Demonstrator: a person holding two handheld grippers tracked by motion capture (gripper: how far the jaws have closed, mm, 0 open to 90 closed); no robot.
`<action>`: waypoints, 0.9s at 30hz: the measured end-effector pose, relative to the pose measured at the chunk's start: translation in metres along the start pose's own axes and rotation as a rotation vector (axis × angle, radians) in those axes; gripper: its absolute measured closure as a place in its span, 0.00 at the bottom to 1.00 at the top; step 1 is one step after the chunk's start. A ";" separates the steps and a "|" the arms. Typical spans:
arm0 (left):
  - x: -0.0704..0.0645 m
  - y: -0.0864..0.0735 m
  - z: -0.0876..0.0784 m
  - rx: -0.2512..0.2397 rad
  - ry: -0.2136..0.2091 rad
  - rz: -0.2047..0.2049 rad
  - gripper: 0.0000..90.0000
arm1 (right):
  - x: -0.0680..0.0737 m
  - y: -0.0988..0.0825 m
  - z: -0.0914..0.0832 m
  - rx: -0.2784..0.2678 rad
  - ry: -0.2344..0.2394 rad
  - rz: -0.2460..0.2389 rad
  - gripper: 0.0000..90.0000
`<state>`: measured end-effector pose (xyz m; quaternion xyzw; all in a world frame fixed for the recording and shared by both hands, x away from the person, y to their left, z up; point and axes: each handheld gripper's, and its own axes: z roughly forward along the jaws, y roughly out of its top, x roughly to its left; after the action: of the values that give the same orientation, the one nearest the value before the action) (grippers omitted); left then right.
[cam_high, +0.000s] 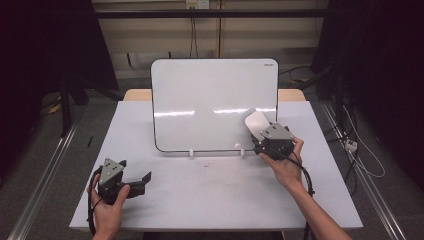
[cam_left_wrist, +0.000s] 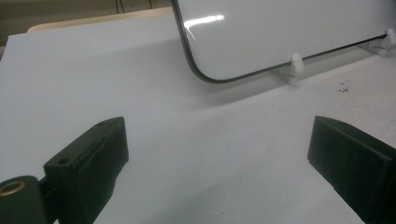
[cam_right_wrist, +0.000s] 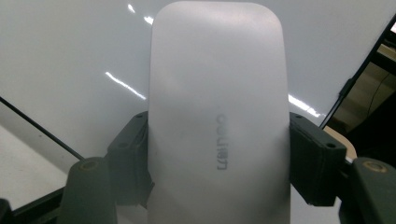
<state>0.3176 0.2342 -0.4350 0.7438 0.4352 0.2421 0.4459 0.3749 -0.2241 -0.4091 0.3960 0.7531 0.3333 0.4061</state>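
I judge the eraser (cam_right_wrist: 217, 116) light, rigid, smooth; my right gripper (cam_high: 264, 134) clamps its long sides at the whiteboard's (cam_high: 200, 90) lower corner.

My left gripper (cam_high: 131, 183) stands wide, empty.

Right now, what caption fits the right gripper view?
Black jaws grip a white rounded eraser before the glossy whiteboard.

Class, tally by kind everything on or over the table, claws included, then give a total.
Whiteboard: 1
Eraser, white, held in the right claw: 1
Claws, the left claw open and empty: 2
Total: 4
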 end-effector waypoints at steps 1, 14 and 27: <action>0.000 0.000 0.000 -0.002 0.000 0.000 0.06 | 0.000 0.000 0.002 0.003 -0.003 -0.003 0.35; 0.000 0.001 0.000 -0.003 0.003 0.001 0.06 | 0.008 -0.008 0.019 0.047 -0.032 -0.042 0.35; -0.002 0.003 0.003 -0.004 -0.010 0.001 0.06 | 0.011 -0.009 0.022 0.065 -0.046 -0.052 0.34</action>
<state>0.3202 0.2304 -0.4342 0.7443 0.4321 0.2394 0.4493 0.3875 -0.2147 -0.4300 0.3966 0.7641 0.2887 0.4189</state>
